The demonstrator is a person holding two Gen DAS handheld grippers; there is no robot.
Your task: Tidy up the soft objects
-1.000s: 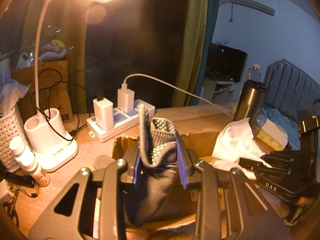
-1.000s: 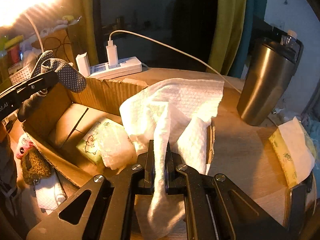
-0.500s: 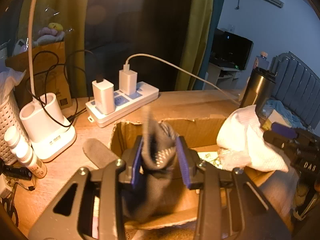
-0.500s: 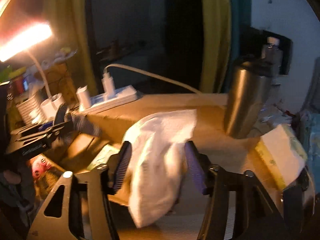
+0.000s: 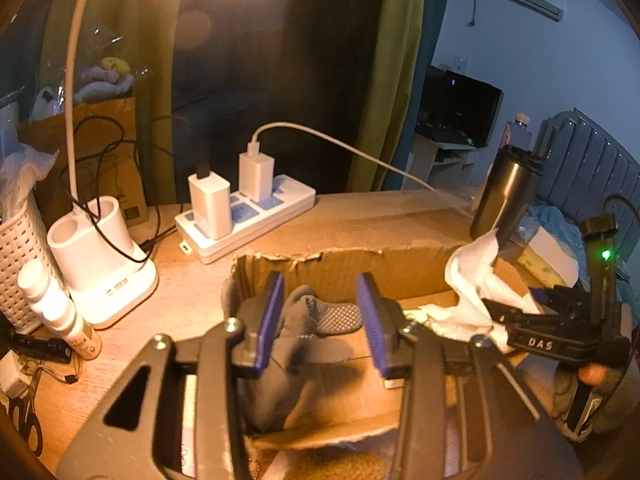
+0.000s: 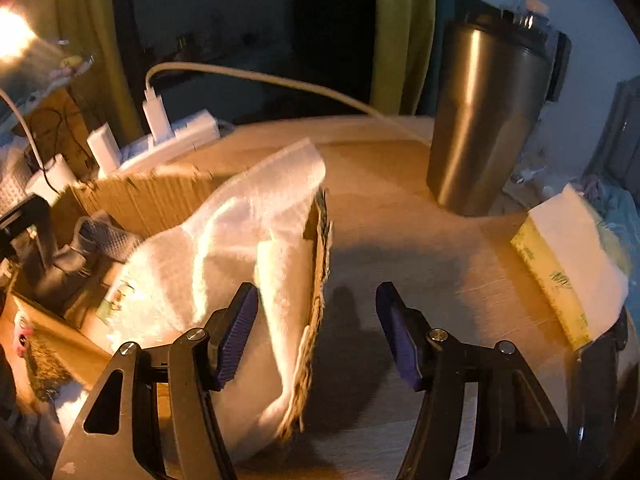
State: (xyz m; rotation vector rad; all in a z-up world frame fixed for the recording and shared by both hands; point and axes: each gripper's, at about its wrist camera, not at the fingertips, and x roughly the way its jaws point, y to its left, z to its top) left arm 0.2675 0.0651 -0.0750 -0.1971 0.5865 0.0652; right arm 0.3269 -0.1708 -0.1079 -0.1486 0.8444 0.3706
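1. Left gripper (image 5: 322, 322): blue-padded fingers spread, nothing pinched. It hangs over the open cardboard box (image 5: 360, 256).
2. Gray sock (image 5: 308, 334) with a dotted grip patch lies inside the box, between and below the left fingers. Its heap sits near the left pad; contact with that pad can't be confirmed. The right wrist view shows the same sock (image 6: 94, 240) at the box's left end.
3. Right gripper (image 6: 316, 334): jaws wide apart, holding nothing. It straddles the box's right wall; the left finger is beside the towel, the right finger is over bare tabletop.
4. White towel (image 6: 224, 248) is draped over the box's right wall (image 6: 320, 248), mostly inside the box, with one fold hanging down the near corner. The left wrist view shows it (image 5: 474, 280) bunched at the box's right end, just ahead of the right gripper body (image 5: 560, 336).
5. Under the towel inside the box: a green-printed packet (image 6: 120, 296), partly hidden.
6. Steel tumbler (image 6: 486, 116) stands upright on the wooden table (image 6: 400, 208), well right of the box.
7. Yellow tissue pack (image 6: 560, 268) with a white sheet on top sits at the table's right edge.
8. Behind the box: white power strip (image 5: 248, 216) with two chargers plugged in, and a white cable running right towards the tumbler.
9. Left of the box: desk lamp base (image 5: 104, 260), two small white bottles (image 5: 56, 308), a white mesh basket (image 5: 16, 248).
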